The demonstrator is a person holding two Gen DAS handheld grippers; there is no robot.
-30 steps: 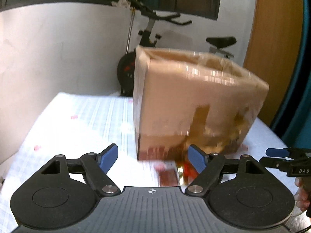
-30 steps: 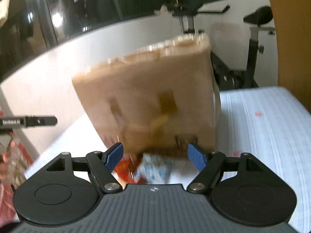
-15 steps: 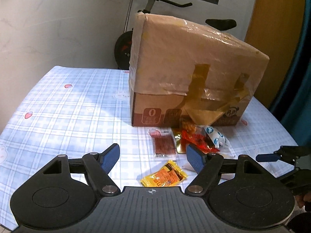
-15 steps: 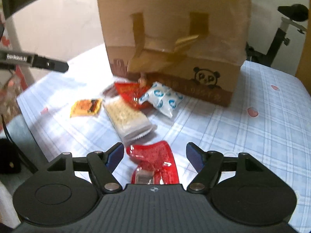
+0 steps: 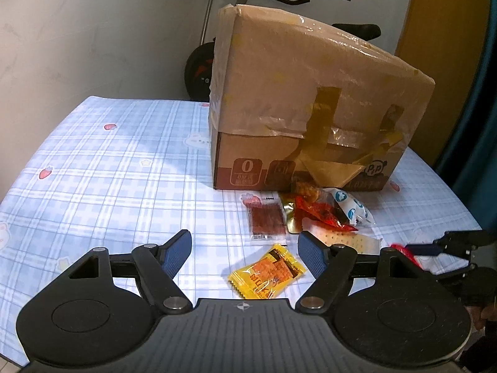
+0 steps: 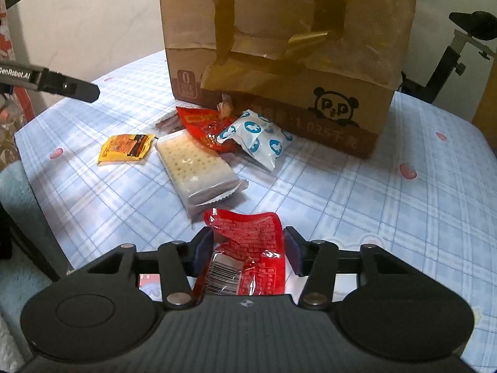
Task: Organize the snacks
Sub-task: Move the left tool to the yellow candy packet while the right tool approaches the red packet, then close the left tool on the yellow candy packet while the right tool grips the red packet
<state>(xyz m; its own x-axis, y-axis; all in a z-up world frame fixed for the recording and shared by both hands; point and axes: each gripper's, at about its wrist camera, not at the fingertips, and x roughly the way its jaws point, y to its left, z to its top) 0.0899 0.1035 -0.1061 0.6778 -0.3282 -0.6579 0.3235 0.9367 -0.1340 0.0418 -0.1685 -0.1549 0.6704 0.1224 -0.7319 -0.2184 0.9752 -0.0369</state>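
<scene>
My right gripper [image 6: 248, 236] has its jaws closing on a red snack packet [image 6: 245, 255]; both blue pads touch its sides and the foil buckles upward. Further on lie a clear-wrapped cracker pack [image 6: 195, 161], a white-and-blue packet [image 6: 261, 136], a red-orange packet [image 6: 205, 124] and a yellow packet [image 6: 125, 147]. My left gripper [image 5: 243, 239] hangs open just above the yellow packet [image 5: 267, 272], touching nothing. A brown jerky packet [image 5: 267, 219] lies beyond it. The taped cardboard box [image 5: 310, 93] stands behind the snacks.
A blue checked cloth [image 5: 108, 171] covers the table. An exercise bike [image 6: 459, 46] stands behind the box, beyond the table's far edge. A light blue cushion [image 6: 18, 202] sits off the table's left edge in the right wrist view.
Both grippers sank toward the table and the views tipped down onto the snacks. The right jaws narrowed from wide apart onto the red packet. The left jaws stayed wide.
</scene>
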